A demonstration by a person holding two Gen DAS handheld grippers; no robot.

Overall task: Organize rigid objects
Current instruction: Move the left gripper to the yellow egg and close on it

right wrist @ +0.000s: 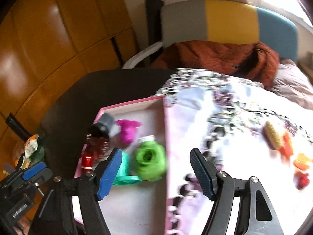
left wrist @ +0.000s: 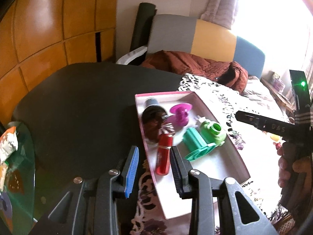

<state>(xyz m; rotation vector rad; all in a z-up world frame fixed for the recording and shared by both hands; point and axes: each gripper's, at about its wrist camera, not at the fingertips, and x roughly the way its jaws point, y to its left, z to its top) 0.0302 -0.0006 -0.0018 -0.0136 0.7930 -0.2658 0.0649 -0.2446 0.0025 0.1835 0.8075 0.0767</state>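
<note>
A shallow pink-rimmed box (left wrist: 230, 152) with a white floor lies on the patterned cloth (left wrist: 215, 96) that covers the right part of the dark table (left wrist: 78, 105); inside it, at the far left corner, a dark brown bottle (left wrist: 151, 121) with a grey cap lies on its side; just right of it stands a magenta spool (left wrist: 181, 113); nearer and to the right sits a bright green round piece (left wrist: 214, 132) with an open neck, touching a teal spool (left wrist: 195, 143) that lies on its side; a red tube (left wrist: 163, 154) lies along the box's near left wall, its far end by the brown bottle.

The left gripper (left wrist: 154, 166) has its jaws apart, one either side of the near end of the red tube; whether the right pad touches it I cannot tell; the left pad is clear of it, outside the box wall. The right gripper (right wrist: 156, 173) is open wide and holds nothing, hovering over the box's right wall; the near half of the box floor is bare.

Well to the right on the cloth, outside the box, lie a yellowish spool of thread (right wrist: 273, 137), an orange piece (right wrist: 287, 145), a yellow-orange piece (right wrist: 302, 161) and a small red piece (right wrist: 302, 180), all blurred. Past the table's left edge lies a snack packet (left wrist: 8, 143). Beyond the table, a rust-coloured quilt (left wrist: 195, 62) lies on a bed.
</note>
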